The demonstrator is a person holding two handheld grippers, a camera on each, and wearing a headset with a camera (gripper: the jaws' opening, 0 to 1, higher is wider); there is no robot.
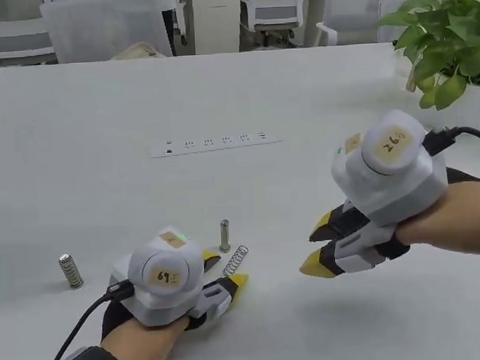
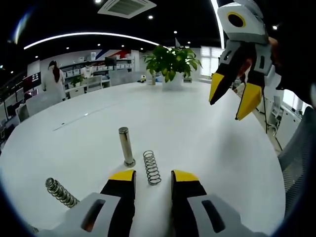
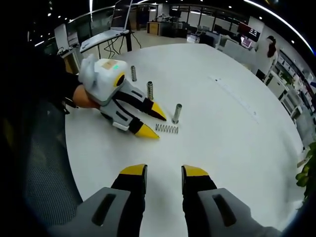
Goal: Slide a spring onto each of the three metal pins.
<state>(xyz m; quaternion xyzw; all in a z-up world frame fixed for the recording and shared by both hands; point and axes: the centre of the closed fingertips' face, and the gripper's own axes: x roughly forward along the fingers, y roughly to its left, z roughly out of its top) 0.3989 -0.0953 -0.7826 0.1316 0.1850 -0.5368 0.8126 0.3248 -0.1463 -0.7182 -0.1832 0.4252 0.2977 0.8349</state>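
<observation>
Bright, even ceiling light; fisheye edges warp.

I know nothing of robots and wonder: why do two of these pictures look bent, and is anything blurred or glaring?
Head view: lines straight, light even, soft shadows under the left gripper and right gripper on the table. Left gripper view: fisheye bends the table's edge, the loose spring is sharp, a ceiling light strip glares. Right gripper view: same bending.
</observation>
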